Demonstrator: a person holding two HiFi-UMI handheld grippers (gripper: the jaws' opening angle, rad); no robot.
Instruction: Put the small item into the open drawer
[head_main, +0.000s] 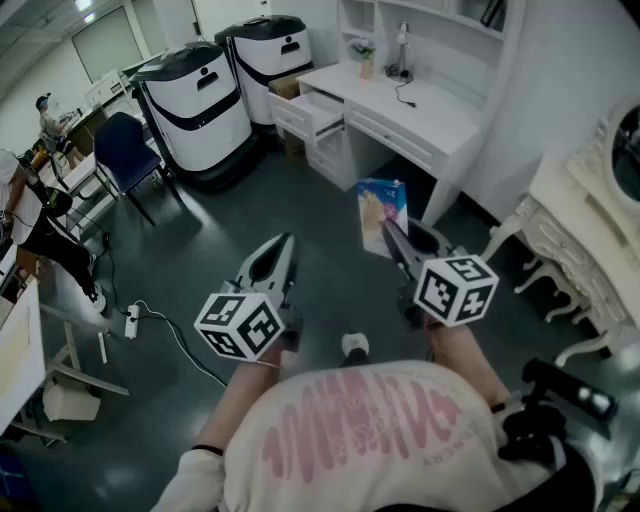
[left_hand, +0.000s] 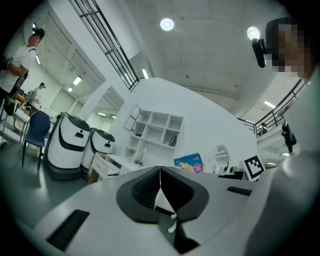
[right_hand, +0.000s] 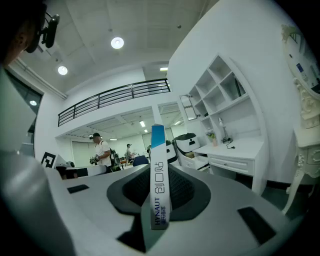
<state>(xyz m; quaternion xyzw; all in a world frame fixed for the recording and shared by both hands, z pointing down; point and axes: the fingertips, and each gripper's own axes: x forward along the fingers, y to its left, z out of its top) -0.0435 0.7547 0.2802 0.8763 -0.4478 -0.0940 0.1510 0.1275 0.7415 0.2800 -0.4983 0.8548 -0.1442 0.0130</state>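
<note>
The small item is a flat blue-and-white plaster box (head_main: 382, 213). My right gripper (head_main: 390, 232) is shut on it, and in the right gripper view the box (right_hand: 158, 170) stands edge-on between the jaws. It is held in the air over the dark floor, well short of the white desk (head_main: 425, 112). The desk's open drawer (head_main: 313, 112) juts out at its left end, seen too as the drawer (right_hand: 197, 161) far ahead. My left gripper (head_main: 286, 243) hangs beside the right one, its jaws (left_hand: 160, 175) shut with nothing between them. From there the box (left_hand: 189, 163) shows to the right.
Two white-and-black machines (head_main: 200, 100) stand left of the desk, with a blue chair (head_main: 128, 150) beside them. An ornate white dresser (head_main: 585, 225) fills the right side. A power strip and cable (head_main: 131, 320) lie on the floor at left. People stand far left.
</note>
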